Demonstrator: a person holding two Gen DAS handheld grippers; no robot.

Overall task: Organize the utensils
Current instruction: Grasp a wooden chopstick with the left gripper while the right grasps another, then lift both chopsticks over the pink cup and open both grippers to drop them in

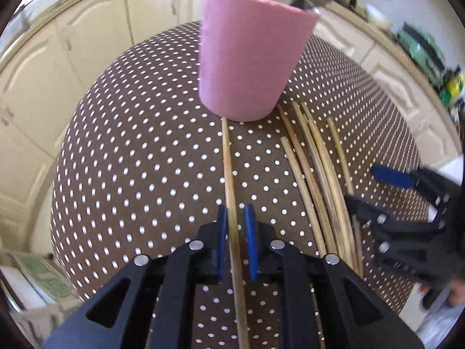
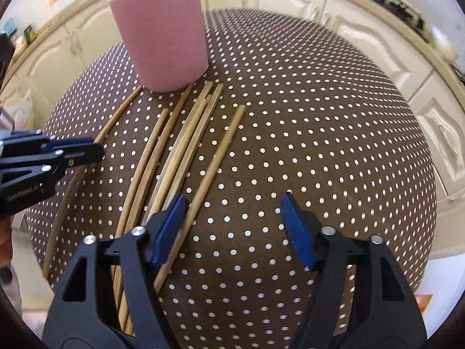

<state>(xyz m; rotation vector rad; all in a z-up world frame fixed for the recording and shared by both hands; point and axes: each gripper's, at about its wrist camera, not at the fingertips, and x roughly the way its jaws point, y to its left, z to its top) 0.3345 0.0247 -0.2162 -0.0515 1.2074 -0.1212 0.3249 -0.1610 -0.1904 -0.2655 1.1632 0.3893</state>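
Note:
A pink cup (image 1: 247, 61) stands on the brown dotted table (image 1: 145, 160) and holds some utensils. A single wooden chopstick (image 1: 229, 174) lies in front of it, apart from the others. My left gripper (image 1: 236, 224) straddles this chopstick with its jaws narrowly apart, not clamped. Several more chopsticks (image 1: 316, 174) lie to the right. In the right wrist view the cup (image 2: 162, 32) is far left, the chopstick pile (image 2: 180, 151) below it. My right gripper (image 2: 235, 215) is open wide and empty, its left finger over the pile's right edge.
Cream kitchen cabinets (image 2: 363, 37) ring the table. My right gripper shows in the left wrist view (image 1: 377, 186), and my left gripper shows at the left of the right wrist view (image 2: 87, 151). A green box (image 1: 421, 46) sits on the far counter.

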